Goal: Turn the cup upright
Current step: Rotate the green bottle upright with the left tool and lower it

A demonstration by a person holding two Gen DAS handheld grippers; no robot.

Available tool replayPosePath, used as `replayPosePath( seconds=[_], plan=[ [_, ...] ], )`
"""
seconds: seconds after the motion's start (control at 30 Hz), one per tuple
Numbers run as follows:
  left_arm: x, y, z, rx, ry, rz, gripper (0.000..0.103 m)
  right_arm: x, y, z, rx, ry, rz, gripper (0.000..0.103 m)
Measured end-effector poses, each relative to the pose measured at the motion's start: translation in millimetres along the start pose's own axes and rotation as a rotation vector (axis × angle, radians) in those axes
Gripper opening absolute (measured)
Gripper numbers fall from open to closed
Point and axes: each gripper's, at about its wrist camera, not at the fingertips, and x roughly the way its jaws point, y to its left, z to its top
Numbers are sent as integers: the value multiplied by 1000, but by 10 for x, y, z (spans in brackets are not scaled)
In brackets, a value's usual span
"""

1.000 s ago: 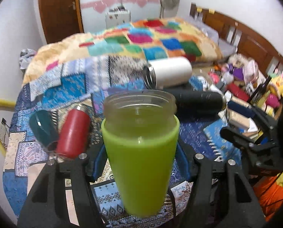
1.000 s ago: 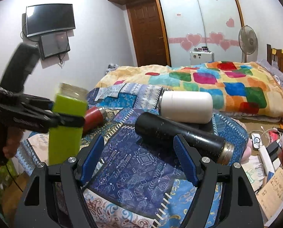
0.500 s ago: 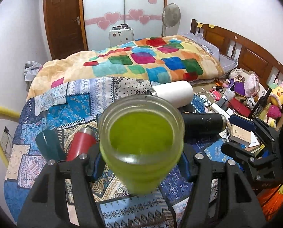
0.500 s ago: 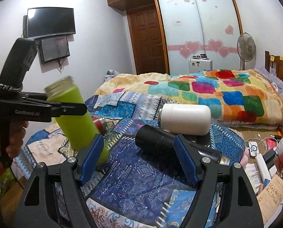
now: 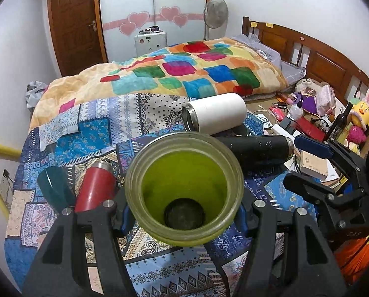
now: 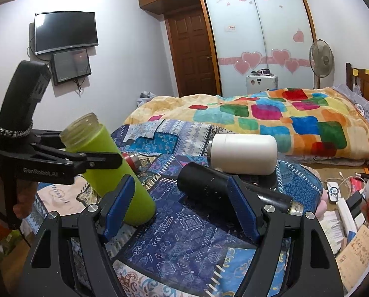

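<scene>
Since a second earlier, our left gripper had tipped the lime-green glass-rimmed cup from upright, mouth leaning back toward us, base near the patterned blue quilt. Clamped around its middle, we judged it needed rotating back. Our right gripper hung wide, empty, just beside.

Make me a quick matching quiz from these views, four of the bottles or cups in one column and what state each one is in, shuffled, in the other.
Things:
1. green cup
2. white flask
3. black flask
4. red bottle

States:
A. lying beside a teal cup
B. held tilted in the left gripper
C. lying farthest back, nearest the colourful blanket
D. lying between the open right gripper's fingers in its view

Pairs: 1-B, 2-C, 3-D, 4-A
</scene>
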Motion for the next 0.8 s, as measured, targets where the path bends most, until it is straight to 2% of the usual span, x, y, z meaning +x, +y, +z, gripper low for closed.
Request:
replayPosePath(
  seconds=[0.13,0.37,0.43,0.6,0.8],
  plan=[
    [102,-6,-4,-4,16,-4,63,4,-14,0,2,-1,-2,74],
    [99,61,-15,-38,-24,6,63,13,0,13,5,1,-4,74],
    [72,57,-25,-41,-34,15,67,0,23,23,4,0,-4,75],
    [-106,23,-122,-29,-77,51,70,-99,110,73,-1,-14,5,75],
    [-504,-12,-329,-54,-161,67,70,-376,339,136,-21,-64,1,75]
  ],
)
